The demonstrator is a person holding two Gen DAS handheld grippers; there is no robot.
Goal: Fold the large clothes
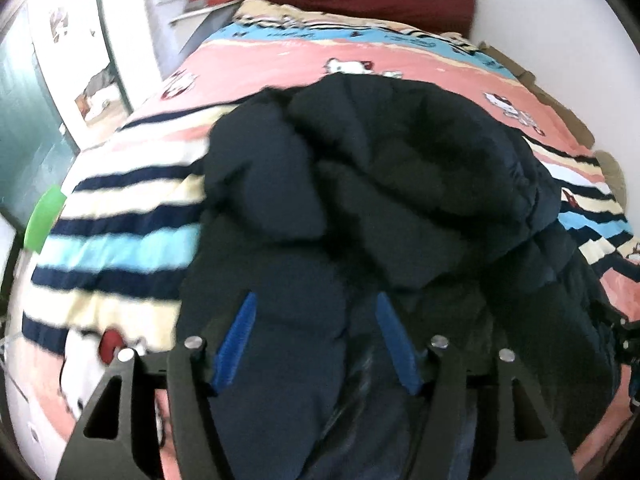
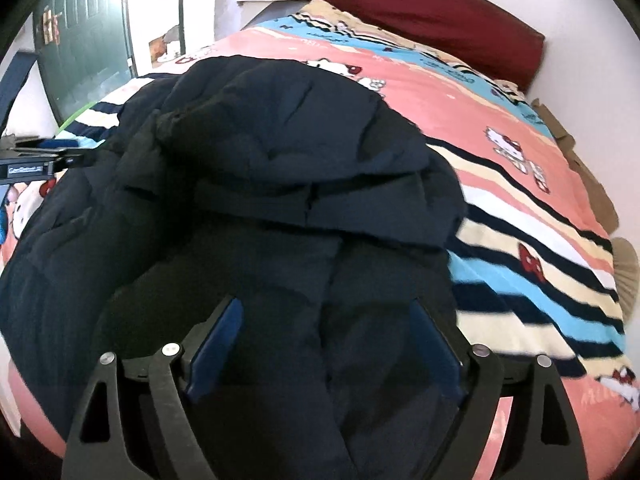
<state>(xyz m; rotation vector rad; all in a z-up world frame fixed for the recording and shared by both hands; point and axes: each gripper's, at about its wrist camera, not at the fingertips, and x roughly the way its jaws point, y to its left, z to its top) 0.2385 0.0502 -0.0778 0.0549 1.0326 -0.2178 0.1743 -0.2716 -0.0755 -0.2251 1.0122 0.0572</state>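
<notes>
Grippers (image 1: pixel 314 340) (image 2: pixel 324 344) — jaws wide over jacket (image 1: pixel 380 184)

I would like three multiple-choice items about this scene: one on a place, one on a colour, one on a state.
1. Where does the dark jacket lie?
A. on the bed blanket
B. on a chair
C. on the floor

2. What colour is the headboard?
A. green
B. dark red
C. white

3. How do the jaws of the right gripper stand?
A. shut tight with nothing between
B. out of view
C. apart, with jacket fabric between them

Answers:
1 A, the striped cartoon blanket shows all around the jacket.
2 B, it is dark red against the white wall.
3 C, the blue pads stand wide apart.
</notes>
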